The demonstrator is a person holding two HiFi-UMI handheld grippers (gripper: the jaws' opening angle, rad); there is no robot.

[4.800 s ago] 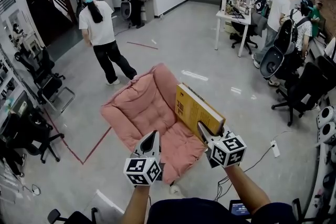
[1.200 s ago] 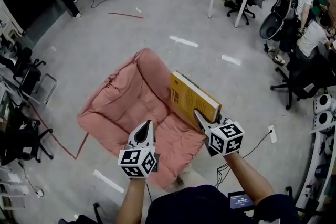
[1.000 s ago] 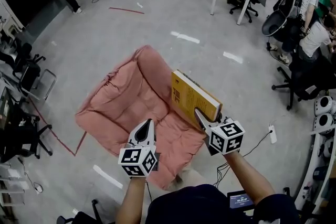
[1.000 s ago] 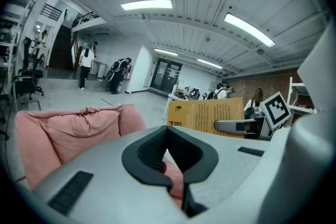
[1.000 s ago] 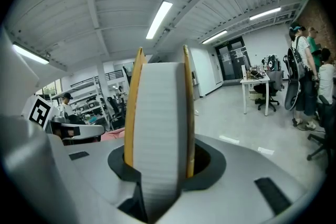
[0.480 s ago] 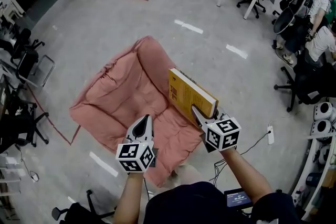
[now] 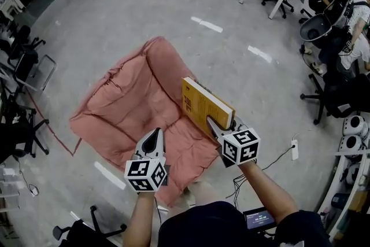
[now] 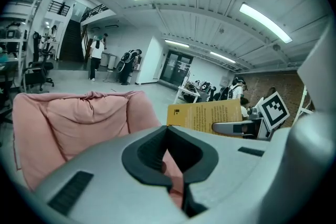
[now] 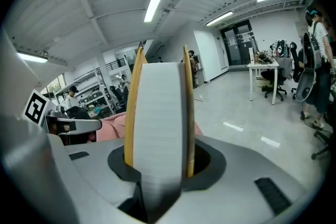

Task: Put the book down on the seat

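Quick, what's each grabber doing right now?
Left gripper: closed, holding nothing.
Right gripper: closed on the yellow book.

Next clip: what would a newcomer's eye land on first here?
The yellow book stands out first. It is clamped on edge in the right gripper, above the right-hand edge of the pink padded seat, which sits alone on the open grey floor. The left gripper, shut and empty, hovers over the seat's front.
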